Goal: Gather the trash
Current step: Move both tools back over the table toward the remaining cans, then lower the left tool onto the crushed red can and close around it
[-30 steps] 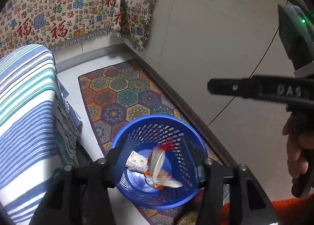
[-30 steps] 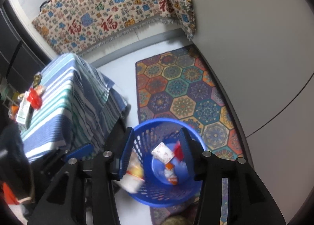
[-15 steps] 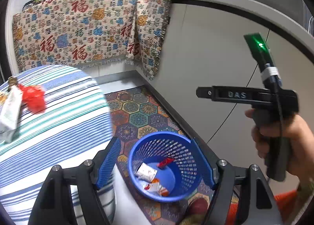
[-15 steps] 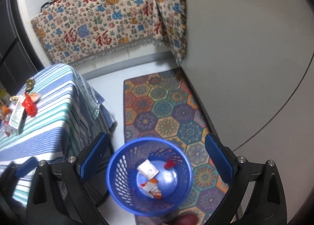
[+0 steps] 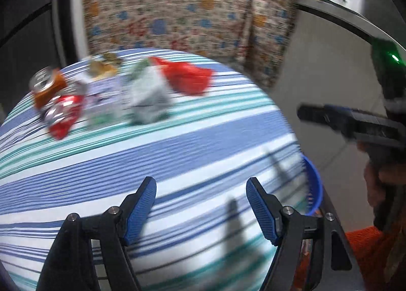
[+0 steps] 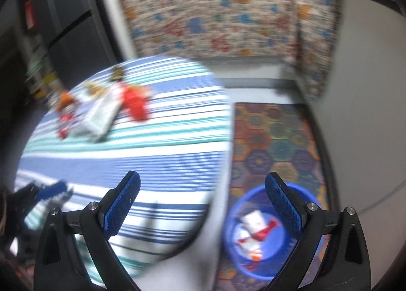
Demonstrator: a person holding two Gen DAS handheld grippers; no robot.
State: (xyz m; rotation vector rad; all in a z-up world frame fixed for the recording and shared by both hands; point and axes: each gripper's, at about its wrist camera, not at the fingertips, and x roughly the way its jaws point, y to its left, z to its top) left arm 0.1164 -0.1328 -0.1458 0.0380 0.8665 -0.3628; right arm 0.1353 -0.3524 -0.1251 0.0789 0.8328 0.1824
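My left gripper (image 5: 200, 187) hangs open and empty over the striped tablecloth (image 5: 177, 138). At the table's far side lies blurred trash: two crushed cans (image 5: 58, 103), two white cartons (image 5: 148, 98) and a red wrapper (image 5: 187, 80). My right gripper (image 6: 203, 179) is also open and empty, above the table's right edge. The blue basket (image 6: 253, 268) stands on the floor beside the table with several wrappers (image 6: 253, 225) inside. Only its rim (image 5: 314, 187) shows in the left wrist view.
A hexagon-patterned rug (image 6: 274, 143) lies under the basket beside a grey wall (image 6: 368, 113). A patterned cloth (image 5: 177, 16) drapes the counter behind. A hand (image 5: 378, 184) holds the right gripper's body at the left view's right edge. Dark cabinets (image 6: 63, 37) stand at the left.
Both grippers opened wider over the basket and the wrappers fell into it. Both then swung up and left, from above the basket to over the table.
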